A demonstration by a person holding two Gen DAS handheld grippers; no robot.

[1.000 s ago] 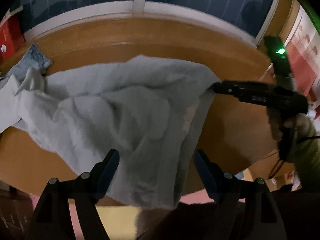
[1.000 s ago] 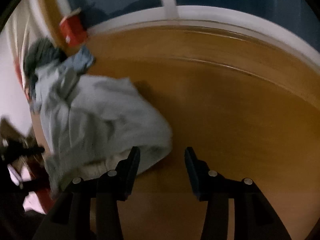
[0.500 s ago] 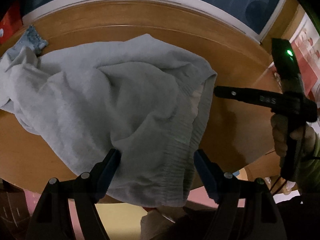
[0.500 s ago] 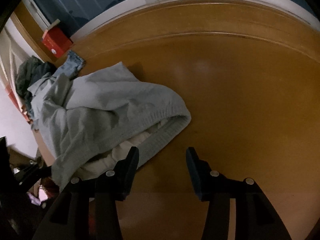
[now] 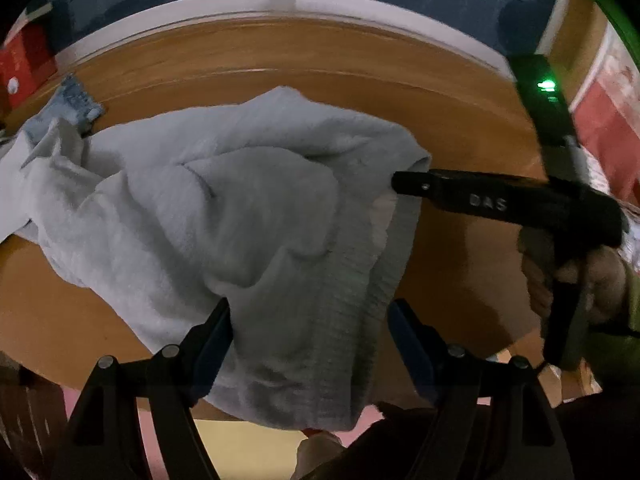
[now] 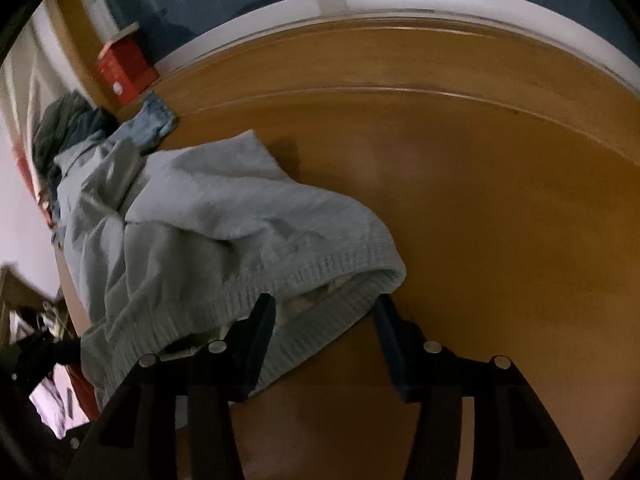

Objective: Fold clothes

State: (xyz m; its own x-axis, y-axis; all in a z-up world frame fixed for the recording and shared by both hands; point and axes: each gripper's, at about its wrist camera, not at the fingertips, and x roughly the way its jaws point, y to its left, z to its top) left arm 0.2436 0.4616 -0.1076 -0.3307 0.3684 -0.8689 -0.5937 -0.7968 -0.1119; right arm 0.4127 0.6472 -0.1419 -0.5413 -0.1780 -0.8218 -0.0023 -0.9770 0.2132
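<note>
Both tongs stood wide apart, gripping nothing. Left tongs straddled the near hem of my grey sweater where it drooped over the table edge; right tongs straddled its ribbed waistband — whether the pads pressed the cloth I could not tell. From the left view, my right tongs' tip met the sweater's far corner. A denim piece lay behind — near a red box.
</note>
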